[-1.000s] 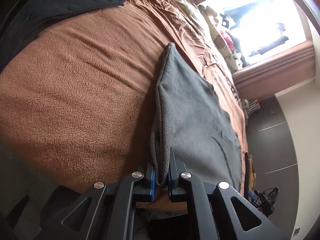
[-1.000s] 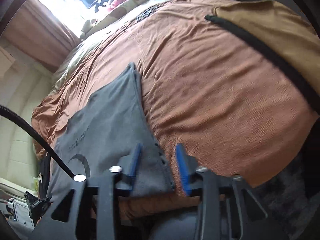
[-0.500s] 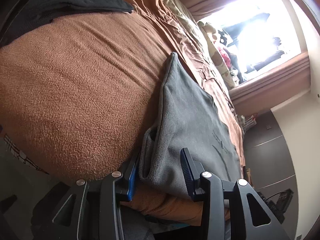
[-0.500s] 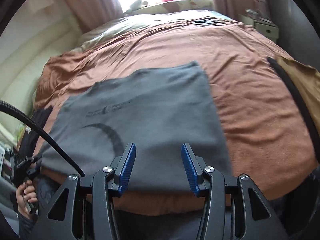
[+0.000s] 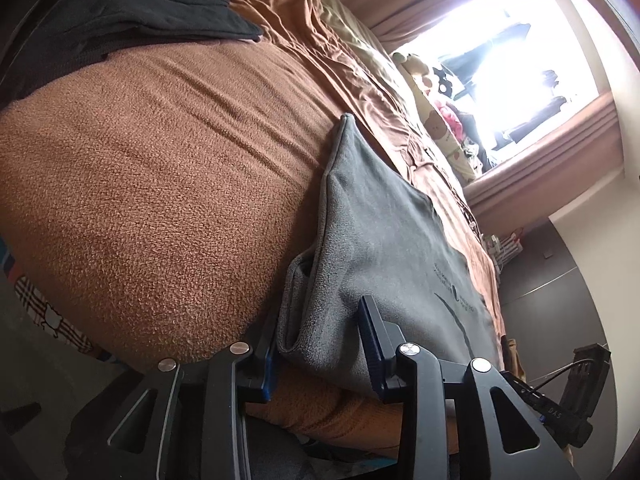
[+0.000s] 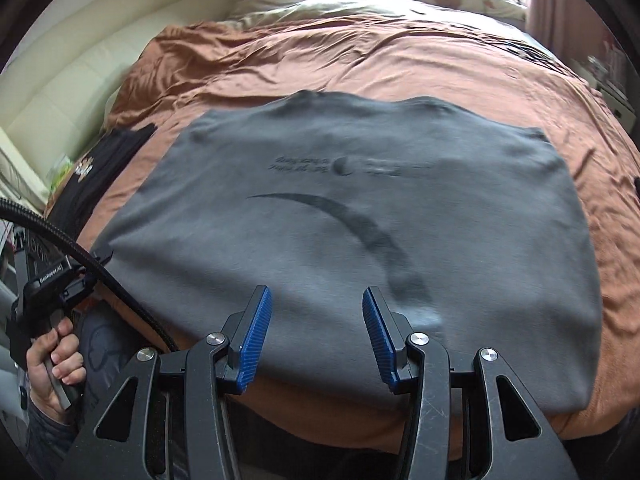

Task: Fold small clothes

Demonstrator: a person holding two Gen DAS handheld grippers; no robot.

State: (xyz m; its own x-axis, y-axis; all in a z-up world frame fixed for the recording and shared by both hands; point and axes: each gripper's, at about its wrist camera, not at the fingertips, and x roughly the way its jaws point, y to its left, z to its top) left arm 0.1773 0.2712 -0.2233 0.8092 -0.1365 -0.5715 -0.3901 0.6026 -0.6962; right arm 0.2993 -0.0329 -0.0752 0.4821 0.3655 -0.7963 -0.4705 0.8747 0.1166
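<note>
Two grippers hang over the near edge of a bed [image 6: 420, 52] covered with a brown fleece blanket [image 5: 160, 184]. A grey T-shirt [image 6: 360, 216] lies flat on that blanket, spread wide, with a dark crescent print [image 6: 348, 220] and a line of small lettering across its front; its near hem reaches the edge of the mattress.

The left gripper [image 5: 320, 344] sits low at one side corner of the shirt. Its jaws stand apart, with the doubled, folded-over edge of the grey cloth lying loosely between them; neither blue pad presses on the fabric, so it holds nothing. The right gripper [image 6: 316, 332] hovers above the middle of the shirt's near hem, its jaws spread wide and empty, clear of the cloth.

In the right wrist view a hand [image 6: 52, 368] grips the handle of the left gripper at the lower left, with a black corded cable [image 6: 84, 256] arching up from it.

A black garment [image 5: 120, 28] with a small cartoon print lies on the blanket well apart from the grey shirt, toward the cream padded headboard [image 6: 80, 60]. Soft toys [image 5: 432, 92] are heaped at the far side of the bed under a bright window [image 5: 512, 40] with brown curtains. No container can be made out in either view.
</note>
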